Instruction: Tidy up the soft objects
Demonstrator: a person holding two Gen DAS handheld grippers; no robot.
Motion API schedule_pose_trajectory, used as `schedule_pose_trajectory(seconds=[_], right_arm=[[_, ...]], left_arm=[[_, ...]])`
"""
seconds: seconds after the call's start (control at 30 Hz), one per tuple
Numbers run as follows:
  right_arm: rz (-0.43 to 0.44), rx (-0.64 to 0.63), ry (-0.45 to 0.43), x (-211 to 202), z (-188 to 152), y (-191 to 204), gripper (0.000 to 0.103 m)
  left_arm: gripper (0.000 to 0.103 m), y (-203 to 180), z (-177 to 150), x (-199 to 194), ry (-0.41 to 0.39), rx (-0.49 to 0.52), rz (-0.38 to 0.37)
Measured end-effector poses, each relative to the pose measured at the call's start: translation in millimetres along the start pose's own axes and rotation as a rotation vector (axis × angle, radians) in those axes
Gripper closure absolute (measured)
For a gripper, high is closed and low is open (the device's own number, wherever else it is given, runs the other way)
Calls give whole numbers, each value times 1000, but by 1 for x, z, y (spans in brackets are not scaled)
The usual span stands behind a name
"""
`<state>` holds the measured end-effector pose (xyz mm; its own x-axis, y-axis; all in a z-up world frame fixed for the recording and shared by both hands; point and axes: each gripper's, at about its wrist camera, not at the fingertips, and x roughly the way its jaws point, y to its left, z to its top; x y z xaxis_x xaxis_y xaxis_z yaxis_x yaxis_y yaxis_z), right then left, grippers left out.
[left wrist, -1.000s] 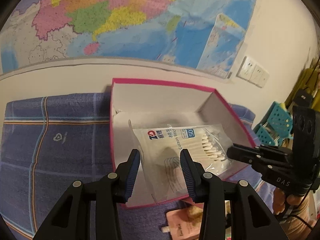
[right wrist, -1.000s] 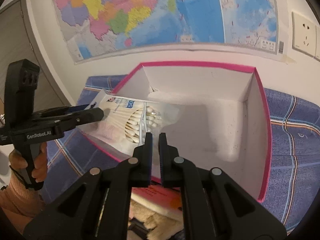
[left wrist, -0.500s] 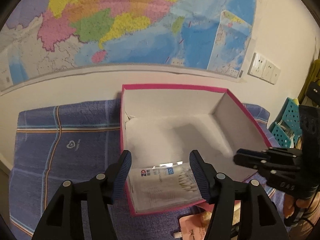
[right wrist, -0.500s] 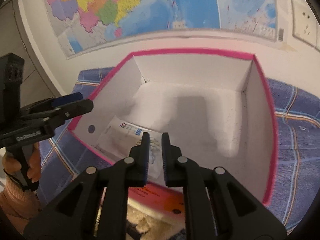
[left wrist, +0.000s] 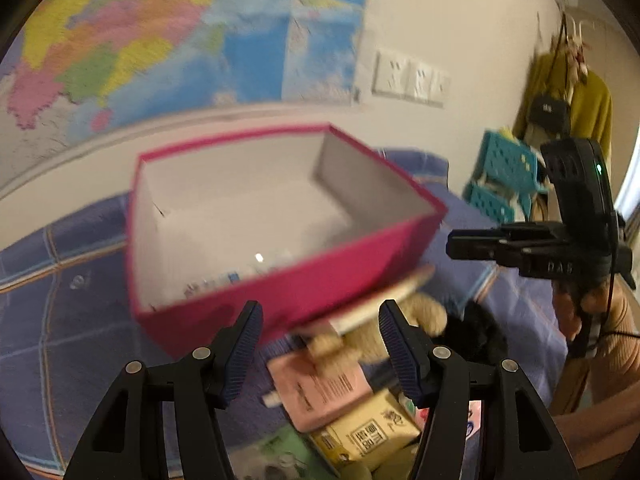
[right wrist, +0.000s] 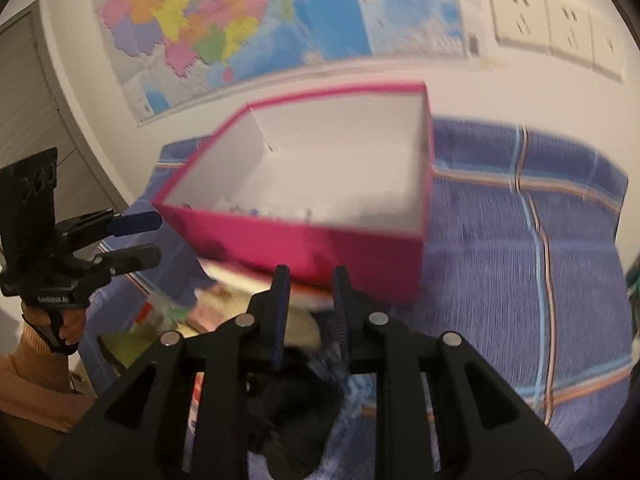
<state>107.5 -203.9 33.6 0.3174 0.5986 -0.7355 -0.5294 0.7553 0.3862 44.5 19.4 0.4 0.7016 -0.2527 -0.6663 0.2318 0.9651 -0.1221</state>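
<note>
Both the left gripper (left wrist: 320, 334) and right gripper (right wrist: 309, 296), jaws just widened and pinching nothing, hover over the near wall of the pink-sided cardboard box (left wrist: 304, 296) on the blue checked cloth (right wrist: 520, 240), the cotton-swab packet (left wrist: 224, 280) lying inside.

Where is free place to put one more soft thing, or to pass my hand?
Most of the pink cardboard box floor is bare; only a clear packet lies against its near wall. The blue checked cloth right of the box is also bare. In front of the box it is crowded: beige plush toy, pink pouch, yellow tissue pack.
</note>
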Motion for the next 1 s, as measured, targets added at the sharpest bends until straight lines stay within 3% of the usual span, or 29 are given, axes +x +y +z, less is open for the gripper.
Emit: schedule_pose_trajectory(seconds=[0.07,0.17,0.4,0.6,0.63,0.87,1.0], right_arm=[[-11,10,20,5,-8,-6,79],[-2,16,41,13,-14,-11,64],[46,22,30,22,-11,-14,63],[112,11,38,34,-7,-10,64],[115,8,39,34,-8,-8,64],[103,-7,22,29,-6,1,87],[99,-22,6,19,-5,8,90]], left_arm=[[42,-1,-2,9,28,-4,-19],[42,2,-6,24,68,-3,-12],[43,3,-6,36,111,4,-28],[63,-1,-4,51,170,29,-37],[67,-1,-5,54,180,28,-45],[69,3,-4,48,163,-15,-82],[69,-3,1,41,141,-4,-80]])
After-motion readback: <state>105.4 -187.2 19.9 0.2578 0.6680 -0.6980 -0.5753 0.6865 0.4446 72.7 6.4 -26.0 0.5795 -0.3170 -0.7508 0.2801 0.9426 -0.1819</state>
